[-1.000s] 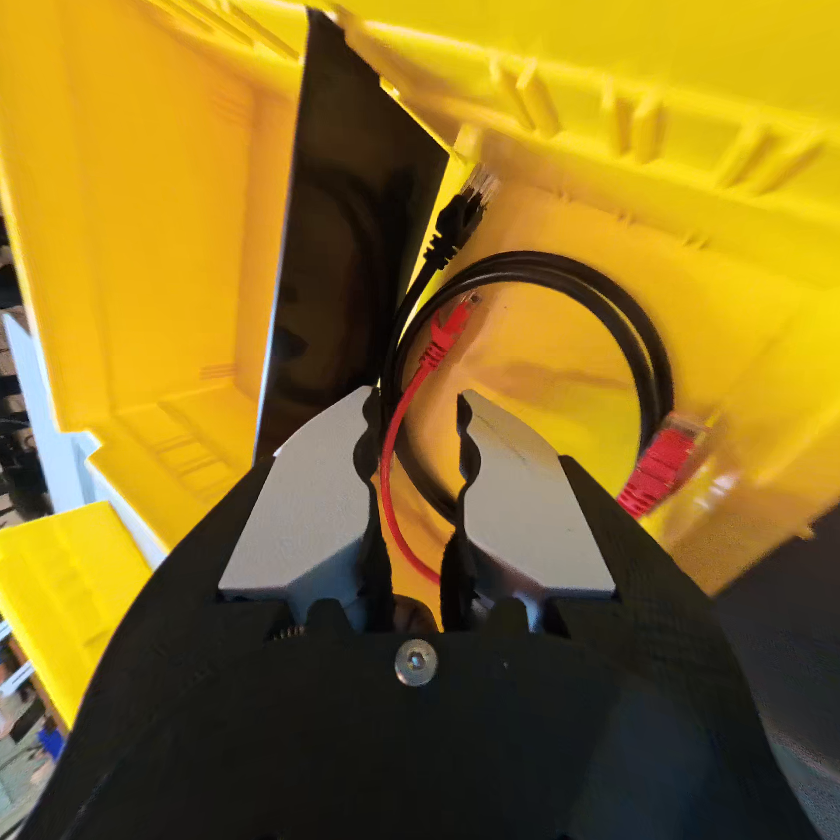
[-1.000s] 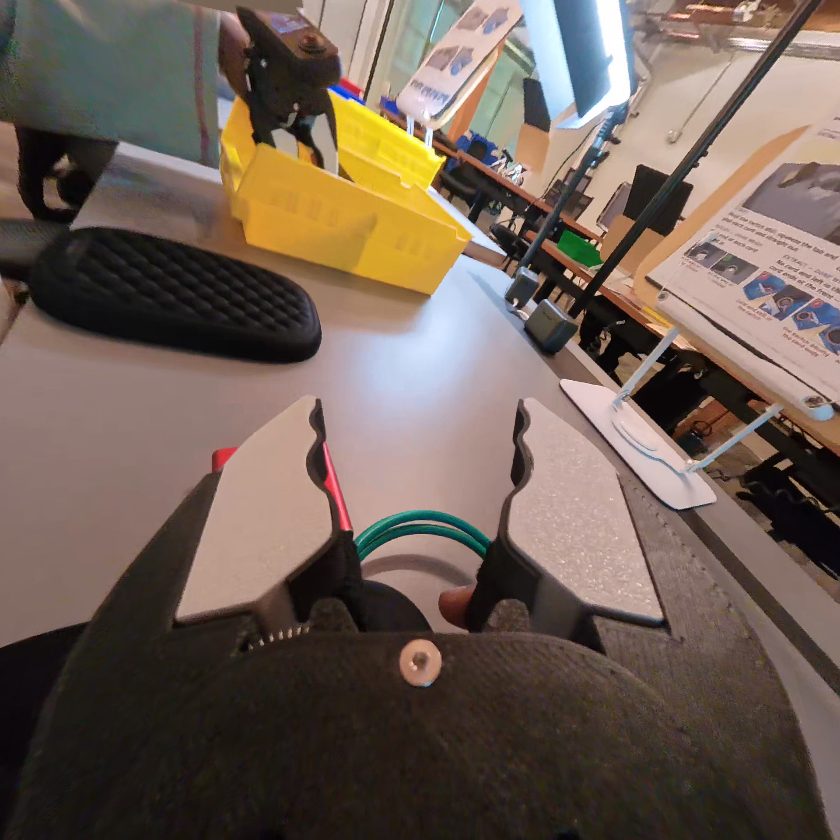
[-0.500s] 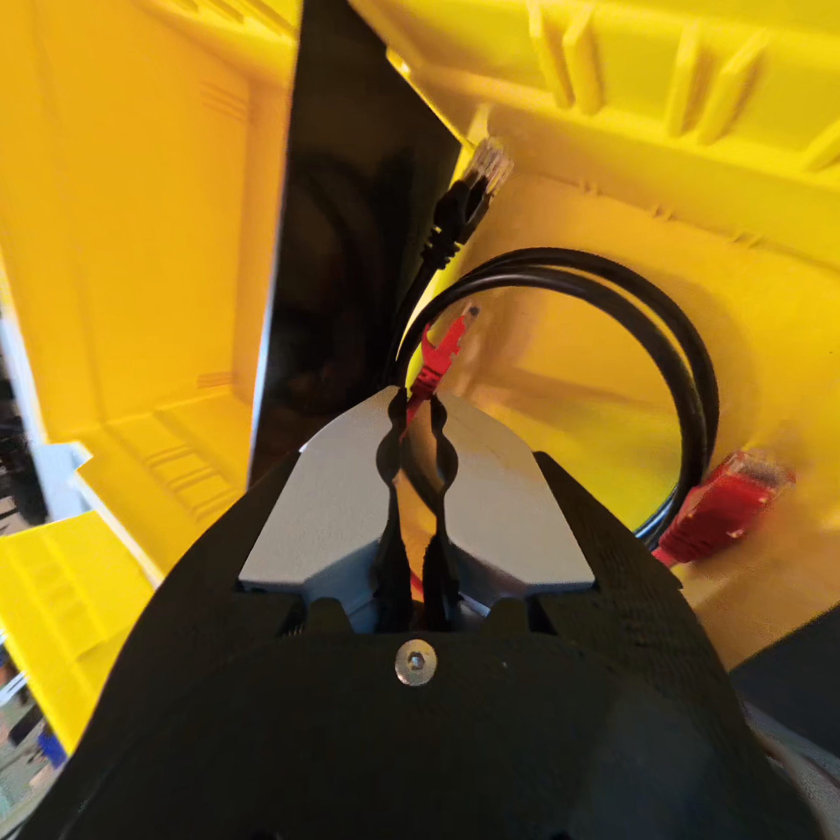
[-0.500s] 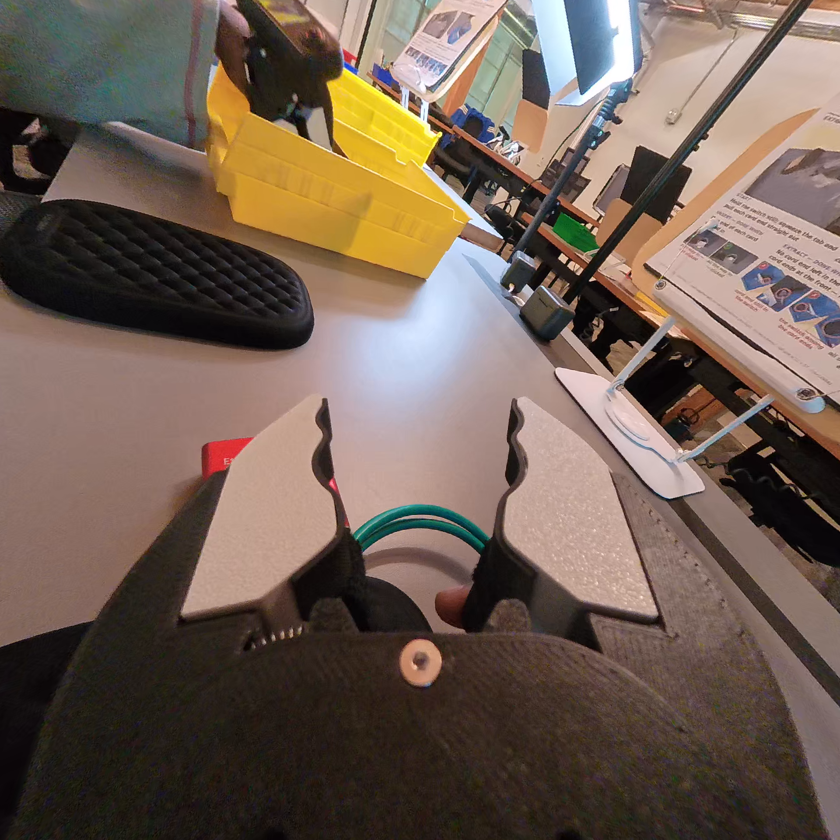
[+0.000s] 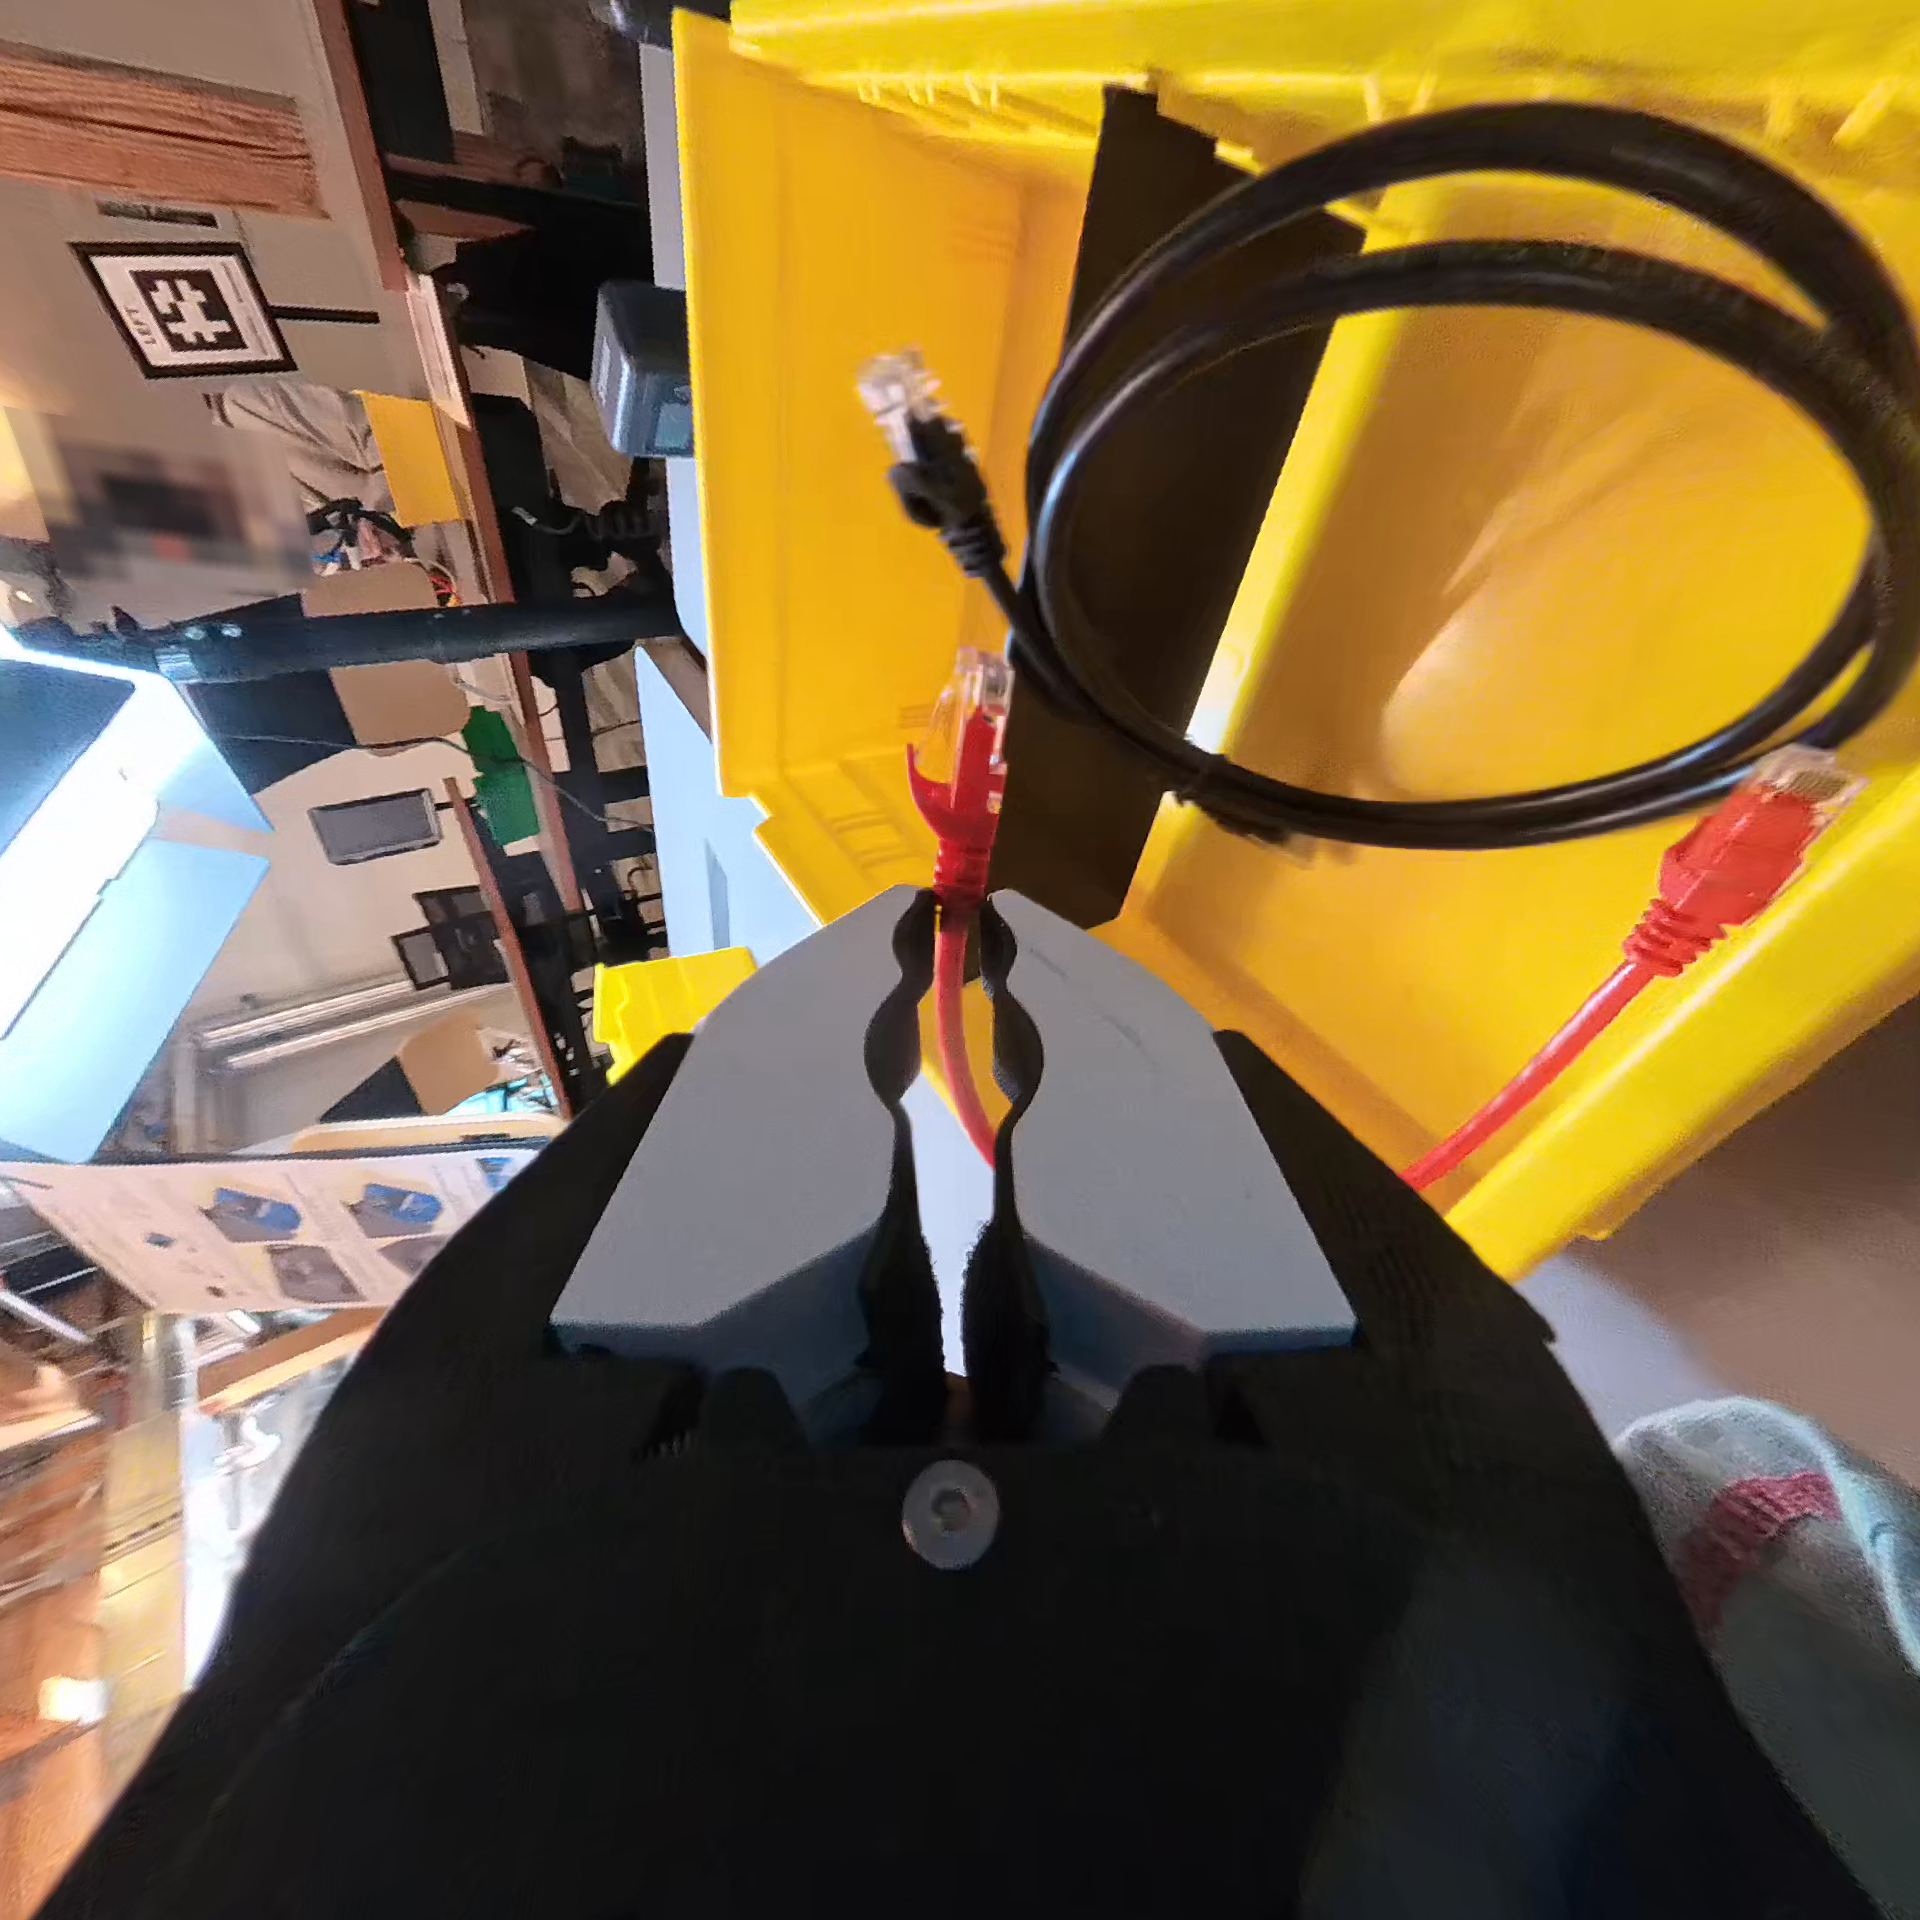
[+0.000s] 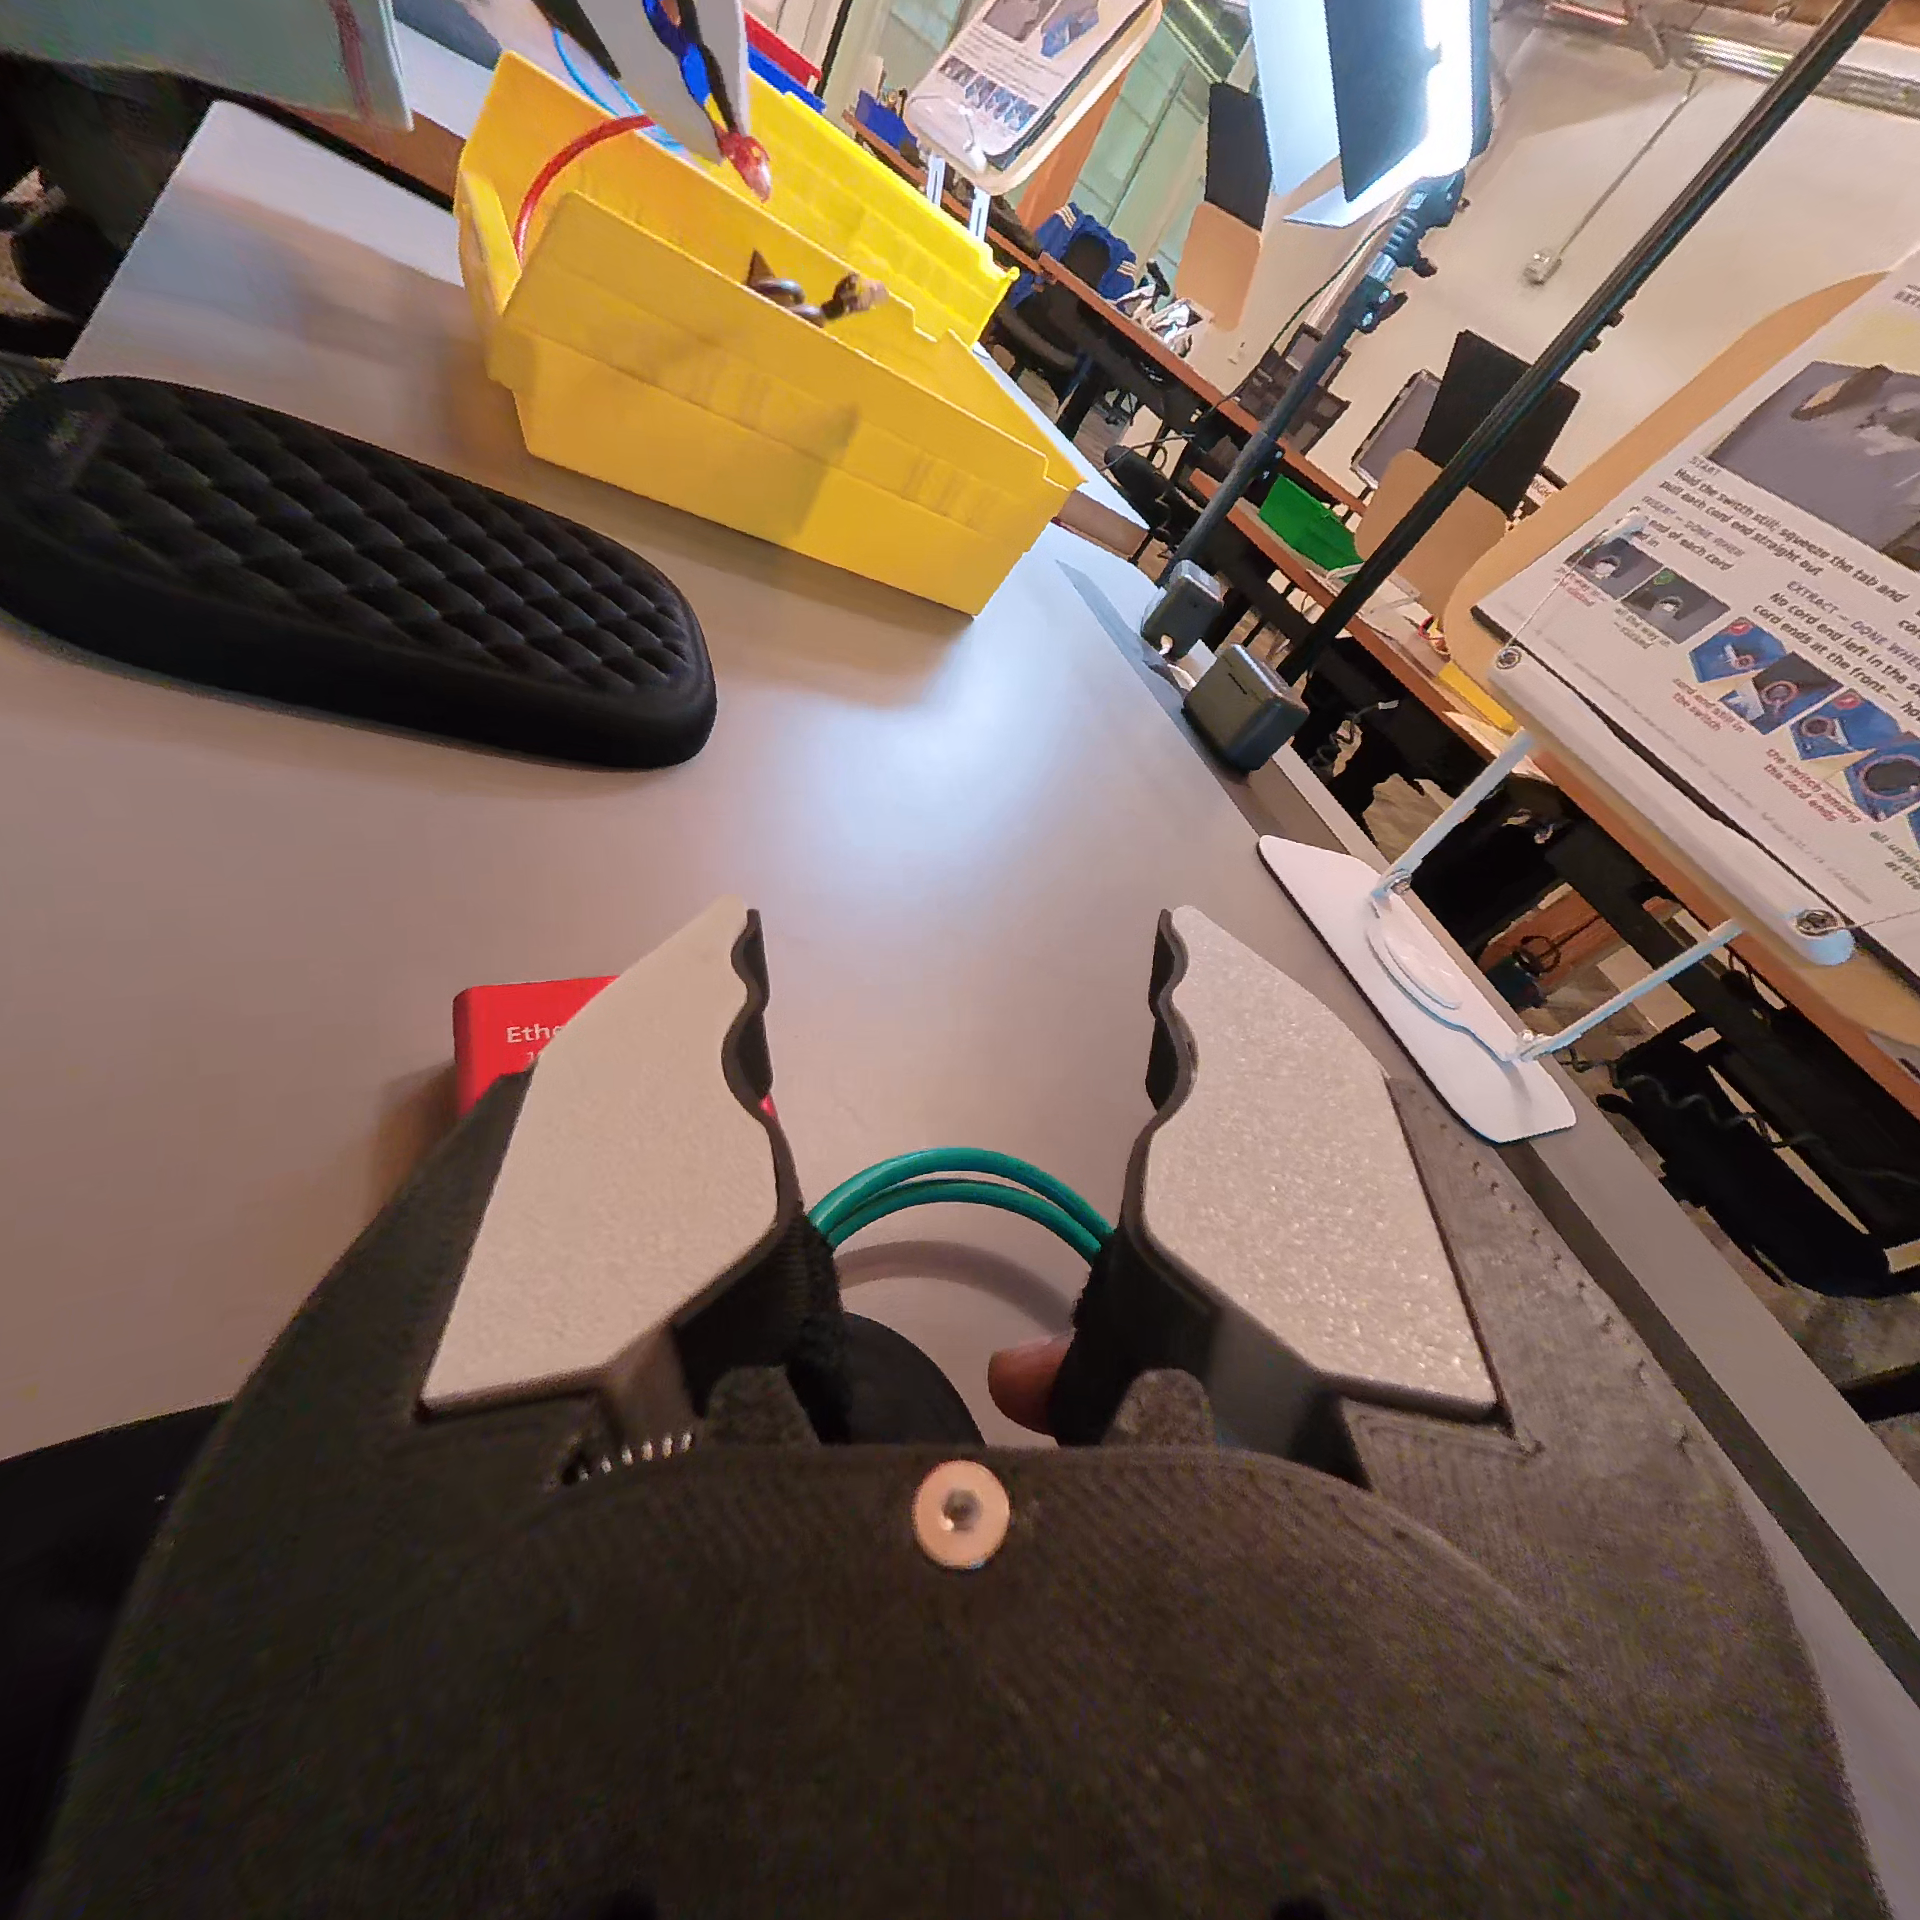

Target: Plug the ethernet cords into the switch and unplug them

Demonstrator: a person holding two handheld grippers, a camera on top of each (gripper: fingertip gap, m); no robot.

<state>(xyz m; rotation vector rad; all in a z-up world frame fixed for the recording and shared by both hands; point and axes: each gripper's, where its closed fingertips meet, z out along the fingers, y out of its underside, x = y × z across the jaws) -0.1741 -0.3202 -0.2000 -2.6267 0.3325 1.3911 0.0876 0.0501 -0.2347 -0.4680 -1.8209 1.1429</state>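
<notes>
lifted clear of the yellow bin (image 5: 862,436) since half a second ago, the left gripper (image 5: 954,914) now holds the red cord (image 5: 961,1029) up in the air, its grey fingers (image 5: 790,1122) pinched narrow on the wire just behind the plug (image 5: 966,758). the plug points away from the fingers, clear tip outward. the cord's other red plug (image 5: 1745,842) hangs down by the bin's rim. a coiled black cord (image 5: 1455,499) hangs in front of the bin's black divider (image 5: 1132,520), its own plug (image 5: 925,436) sticking out to the side.

from the right wrist view, the left gripper (image 6: 732,135) sits high above the bin (image 6: 769,416), the red cord (image 6: 561,166) looping down into it. the right gripper (image 6: 956,1018) rests low over the grey table (image 6: 935,748) with its fingers spread wide and nothing between them. a red box (image 6: 520,1039) lies on the table just beside its left finger, and a loop of green cord (image 6: 956,1174) shows near the base of the fingers. a black padded mat (image 6: 332,582) lies between this gripper and the bin.
</notes>
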